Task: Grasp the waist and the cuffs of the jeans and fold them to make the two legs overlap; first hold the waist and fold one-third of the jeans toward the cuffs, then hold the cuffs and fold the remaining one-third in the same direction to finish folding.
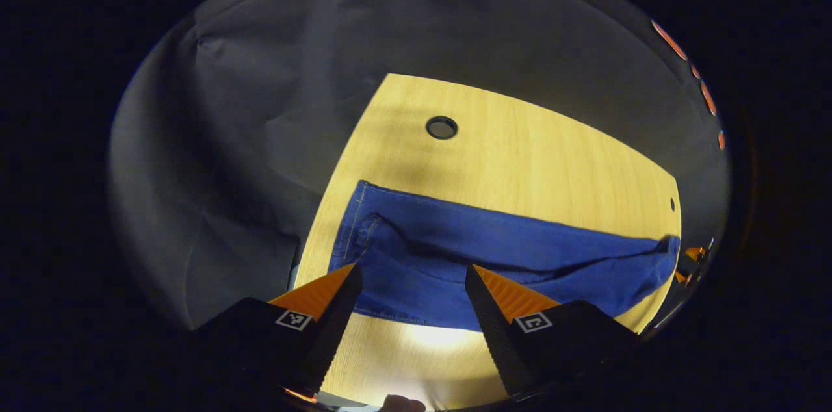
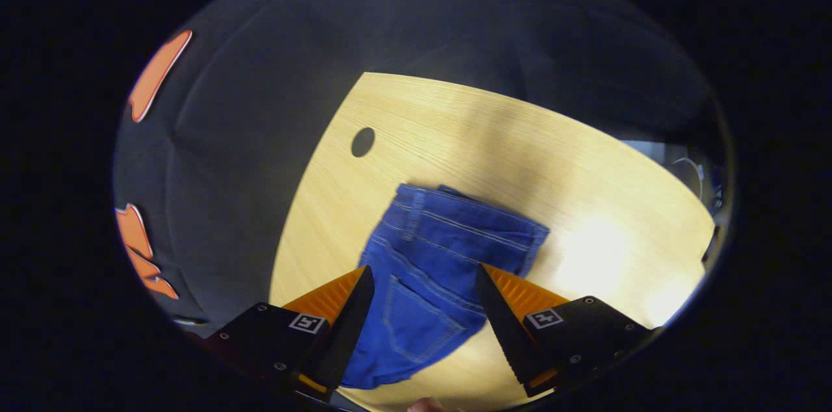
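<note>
Blue jeans (image 1: pixel 494 256) lie on the wooden table (image 1: pixel 520 145) as one long band, the legs laid over each other. The left gripper view has the hemmed cuff end (image 1: pixel 356 223) at the left. My left gripper (image 1: pixel 413 269) is open, hovering over the near edge of the cloth close to that end, with nothing between its fingers. In the right gripper view the waist end of the jeans (image 2: pixel 448 236) shows, with waistband and back pocket. My right gripper (image 2: pixel 422 269) stands open over the pocket area and holds nothing.
The table (image 2: pixel 520 139) has a round cable hole (image 1: pixel 442 127) (image 2: pixel 363 141) beyond the jeans and a small hole (image 1: pixel 673 204) near its right edge. Black cloth wall surrounds the table. Bare wood lies beyond and beside the jeans.
</note>
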Tool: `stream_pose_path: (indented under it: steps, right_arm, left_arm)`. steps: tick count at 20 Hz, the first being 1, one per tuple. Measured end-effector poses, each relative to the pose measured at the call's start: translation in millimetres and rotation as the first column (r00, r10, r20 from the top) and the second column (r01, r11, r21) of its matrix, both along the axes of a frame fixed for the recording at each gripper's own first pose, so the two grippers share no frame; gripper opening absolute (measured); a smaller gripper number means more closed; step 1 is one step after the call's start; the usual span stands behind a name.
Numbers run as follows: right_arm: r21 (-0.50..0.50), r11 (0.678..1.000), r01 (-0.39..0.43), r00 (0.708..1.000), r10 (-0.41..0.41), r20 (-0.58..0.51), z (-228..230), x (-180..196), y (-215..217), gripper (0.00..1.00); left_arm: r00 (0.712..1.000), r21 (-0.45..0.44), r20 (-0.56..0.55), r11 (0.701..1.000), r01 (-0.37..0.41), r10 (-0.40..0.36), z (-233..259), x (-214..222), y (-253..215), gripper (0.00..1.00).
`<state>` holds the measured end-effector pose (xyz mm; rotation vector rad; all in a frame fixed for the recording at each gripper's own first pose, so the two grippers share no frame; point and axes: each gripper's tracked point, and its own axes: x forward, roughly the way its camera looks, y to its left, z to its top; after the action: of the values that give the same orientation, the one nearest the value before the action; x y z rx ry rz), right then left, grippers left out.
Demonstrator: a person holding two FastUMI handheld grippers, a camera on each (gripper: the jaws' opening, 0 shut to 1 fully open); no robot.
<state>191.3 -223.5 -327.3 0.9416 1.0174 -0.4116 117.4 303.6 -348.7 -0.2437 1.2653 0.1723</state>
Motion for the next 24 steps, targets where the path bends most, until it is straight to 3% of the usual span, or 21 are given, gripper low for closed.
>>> stream_pose_path:
  steps: [2, 4, 7, 9, 16, 17, 18, 19, 20, 21, 22, 24]
  right_arm:
    - [0.005, 1.000, -0.010, 0.999, 0.010, -0.038, -11, -11, -1, 0.96]
    - [0.015, 1.000, -0.018, 0.996, 0.019, -0.086, -24, -21, -2, 0.97]
    - [0.004, 0.999, -0.037, 0.991, 0.037, -0.128, -39, -28, -6, 0.96]
    - [-0.004, 0.999, -0.037, 0.989, 0.036, -0.140, -45, -27, -9, 0.96]
    - [-0.062, 0.997, -0.036, 0.993, 0.029, -0.112, -51, -14, -17, 0.92]
    - [-0.086, 0.995, -0.049, 0.994, 0.040, -0.107, -55, -12, -16, 0.82]
    - [-0.112, 0.992, -0.058, 0.994, 0.047, -0.094, -53, -12, -18, 0.82]
    - [-0.126, 0.990, -0.056, 0.996, 0.047, -0.075, -55, -10, -16, 0.75]
    - [-0.119, 0.992, -0.040, 0.998, 0.034, -0.051, -57, -7, -13, 0.49]
    - [-0.098, 0.995, -0.017, 0.999, 0.014, -0.039, -55, -6, -8, 0.47]
    - [-0.077, 0.997, -0.011, 0.999, 0.009, -0.031, -59, -4, -6, 0.36]
    - [-0.073, 0.997, -0.016, 1.000, 0.018, 0.022, -45, -1, -1, 0.25]
  left_arm:
    - [0.999, -0.021, -0.022, 0.999, 0.031, -0.031, 2, -10, -11, 0.98]
    - [0.998, -0.098, -0.063, 0.995, 0.022, -0.028, 15, -22, -31, 0.99]
    - [0.989, -0.034, -0.121, 0.996, 0.078, -0.081, 23, -46, -27, 0.98]
    - [0.989, 0.003, -0.117, 0.996, 0.089, -0.088, 25, -54, -26, 0.99]
    - [1.000, -0.026, 0.022, 1.000, 0.006, -0.005, 47, -69, -62, 0.99]
    - [0.998, -0.016, 0.056, 1.000, 0.008, -0.007, 49, -68, -68, 0.99]
    - [0.996, 0.007, 0.088, 1.000, 0.006, -0.007, 51, -65, -69, 0.99]
    - [0.993, 0.017, 0.120, 1.000, -0.006, 0.004, 52, -63, -72, 0.99]
    - [0.990, 0.018, 0.142, 0.999, -0.028, 0.025, 55, -64, -75, 0.99]
    - [0.985, 0.011, 0.166, 0.999, -0.045, 0.042, 58, -65, -79, 0.99]
    - [0.980, 0.014, 0.193, 0.998, -0.060, 0.056, 60, -61, -83, 0.99]
    - [0.971, 0.012, 0.227, 0.997, -0.077, 0.072, 60, -59, -83, 0.99]
